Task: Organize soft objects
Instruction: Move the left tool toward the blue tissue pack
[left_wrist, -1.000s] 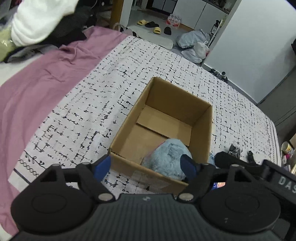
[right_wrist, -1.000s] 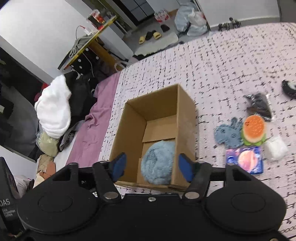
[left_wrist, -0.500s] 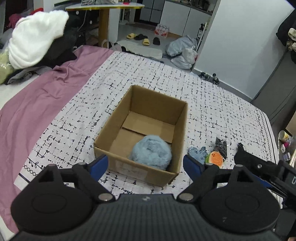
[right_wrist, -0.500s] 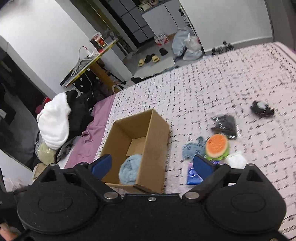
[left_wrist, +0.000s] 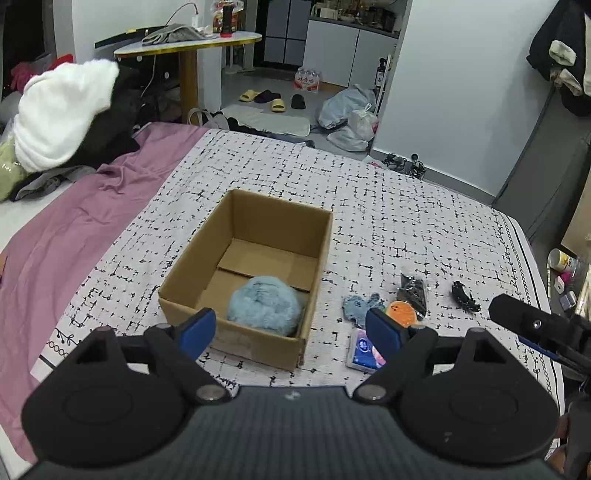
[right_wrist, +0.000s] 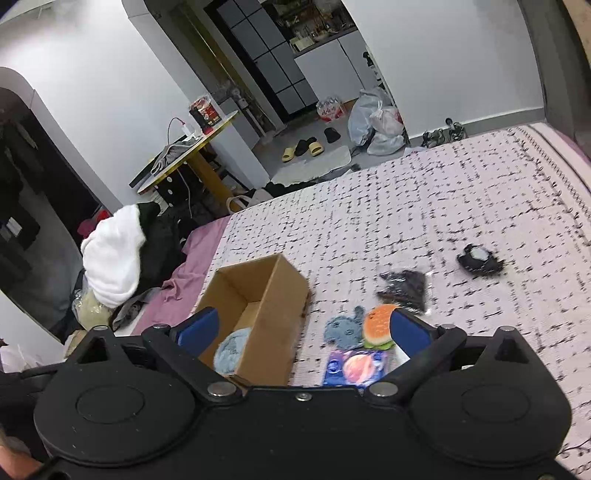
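Left wrist view is showing the cardboard box (left_wrist: 258, 266) standing open on the patterned bed cover (left_wrist: 406, 221), and a fluffy blue ball (left_wrist: 263, 306) is already lying inside it, in the near right corner. So one soft thing is stored, and I judge the task is only beginning. The rest are waiting in a small group to the right of the box: a blue plush toy (right_wrist: 343, 330), a burger toy (right_wrist: 378, 326) touching it, a flat blue packet (right_wrist: 356, 365) just nearer, a black bag (right_wrist: 404, 290) farther, and a small dark thing (right_wrist: 478, 258) well apart on the far right. The left gripper (left_wrist: 290, 328) is hovering released with nothing between its jaws. The right gripper (right_wrist: 301, 326) is also empty; its jaws have just been opening wide, and they are framing the near end of the box and the toys. The cover is giving much free room around the group. The box wall is standing close to the plush toy, and the right edge of the bed is near, so I think a reach there needs some care.
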